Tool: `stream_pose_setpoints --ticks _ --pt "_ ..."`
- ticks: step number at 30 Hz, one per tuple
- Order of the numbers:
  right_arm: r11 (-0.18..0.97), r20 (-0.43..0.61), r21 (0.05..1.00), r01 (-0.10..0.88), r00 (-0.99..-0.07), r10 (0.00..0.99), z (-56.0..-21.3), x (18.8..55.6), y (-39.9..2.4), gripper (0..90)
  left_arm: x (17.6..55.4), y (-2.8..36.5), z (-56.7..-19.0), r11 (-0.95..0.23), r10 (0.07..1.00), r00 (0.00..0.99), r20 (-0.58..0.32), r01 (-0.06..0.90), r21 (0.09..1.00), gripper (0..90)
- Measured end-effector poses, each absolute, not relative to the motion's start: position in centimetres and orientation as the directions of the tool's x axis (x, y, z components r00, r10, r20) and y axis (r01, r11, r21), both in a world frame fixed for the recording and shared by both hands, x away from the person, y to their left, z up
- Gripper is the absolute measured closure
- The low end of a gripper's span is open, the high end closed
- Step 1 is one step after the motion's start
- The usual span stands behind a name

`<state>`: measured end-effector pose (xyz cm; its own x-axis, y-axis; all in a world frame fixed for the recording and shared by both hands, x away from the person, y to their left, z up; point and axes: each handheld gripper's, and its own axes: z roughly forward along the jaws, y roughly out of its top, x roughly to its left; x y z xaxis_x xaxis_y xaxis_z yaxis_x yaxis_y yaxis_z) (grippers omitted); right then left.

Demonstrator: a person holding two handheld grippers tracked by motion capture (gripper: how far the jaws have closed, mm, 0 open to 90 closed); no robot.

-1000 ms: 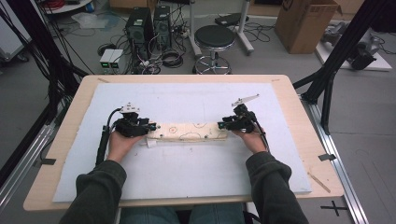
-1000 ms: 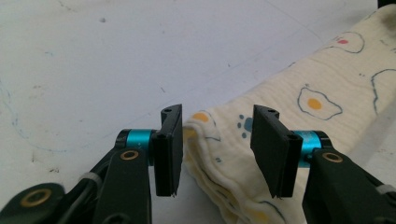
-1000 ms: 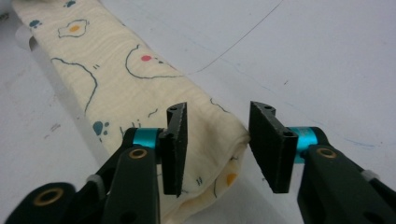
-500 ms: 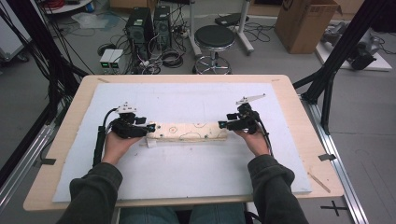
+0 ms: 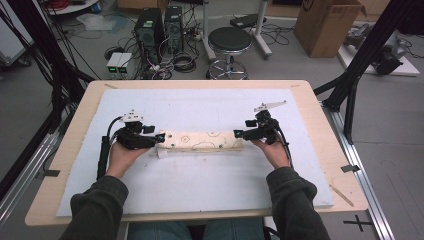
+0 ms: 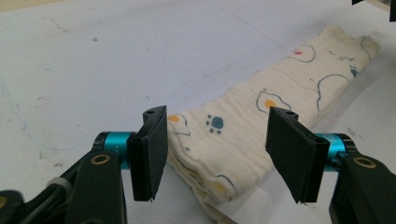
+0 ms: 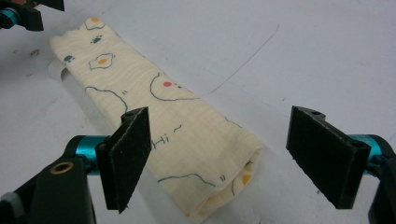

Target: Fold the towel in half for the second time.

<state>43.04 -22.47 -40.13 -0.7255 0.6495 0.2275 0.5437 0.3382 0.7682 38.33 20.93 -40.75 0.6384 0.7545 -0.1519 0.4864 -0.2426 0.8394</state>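
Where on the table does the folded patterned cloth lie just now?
In the high view the folded cloth lies as a long strip across the middle of the white mat, between the left tongs and right tongs, one at each end.

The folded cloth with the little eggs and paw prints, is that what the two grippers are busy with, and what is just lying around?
Part of the job:
- folded cloth, lying flat on the white mat
- left gripper, jaws open at one end
- right gripper, jaws open at the other end

Just lying about:
- black stool
- cardboard box
- computer towers
- floor cables
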Motion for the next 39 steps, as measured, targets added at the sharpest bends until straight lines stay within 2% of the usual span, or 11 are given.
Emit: stream_pose_setpoints --ticks 12,21,39 --pt "0.338 0.222 0.772 0.538 -0.727 0.65 -39.6 42.5 -22.5 12.6 37.6 21.3 -40.1 -0.23 0.743 0.65 -0.16 0.472 0.851 32.7" --pt "0.331 0.205 0.785 0.524 -0.723 0.66 -39.0 41.9 -22.8 12.4 36.8 21.8 -39.4 -0.226 0.744 0.65 -0.154 0.462 0.857 26.6" --pt "0.336 0.173 0.806 0.487 -0.737 0.654 -38.3 40.2 -23.4 12.3 34.8 22.2 -38.7 -0.259 0.742 0.66 -0.117 0.443 0.858 26.2"
